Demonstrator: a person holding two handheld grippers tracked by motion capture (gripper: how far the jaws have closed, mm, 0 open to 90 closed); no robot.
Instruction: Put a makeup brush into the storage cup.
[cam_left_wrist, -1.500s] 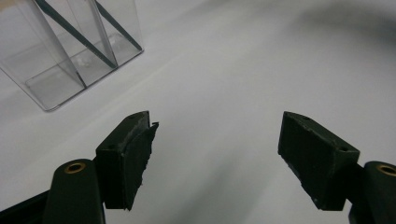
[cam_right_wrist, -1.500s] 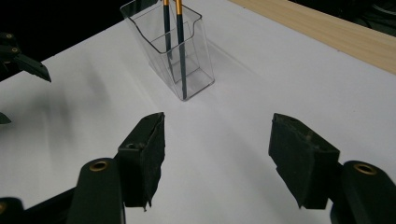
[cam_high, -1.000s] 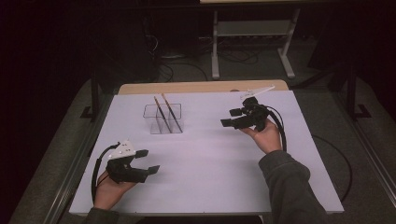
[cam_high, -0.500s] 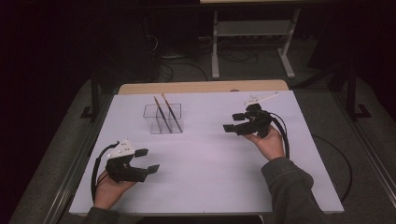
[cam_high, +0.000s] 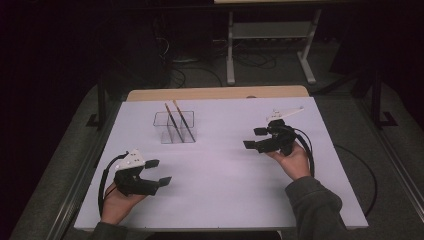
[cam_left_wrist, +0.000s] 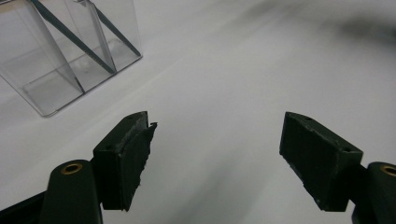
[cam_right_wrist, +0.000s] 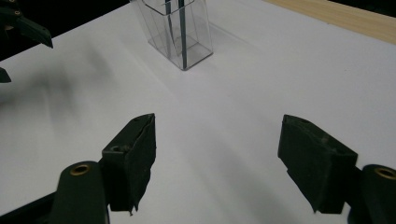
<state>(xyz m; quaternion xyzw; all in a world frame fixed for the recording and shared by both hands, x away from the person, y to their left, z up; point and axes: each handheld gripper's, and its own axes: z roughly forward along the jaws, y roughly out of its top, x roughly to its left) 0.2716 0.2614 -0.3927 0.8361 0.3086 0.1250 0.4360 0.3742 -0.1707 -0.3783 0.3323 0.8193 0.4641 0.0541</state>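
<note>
White-topped table, clear divided box standing on it, two sticks inside

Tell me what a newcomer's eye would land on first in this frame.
Probably the clear container standing alone toward the far left of the white table, with two thin dark sticks leaning inside it. Next, the two black grippers: the left gripper near the front left edge, the right gripper right of centre. Both have open, empty jaws.
</note>
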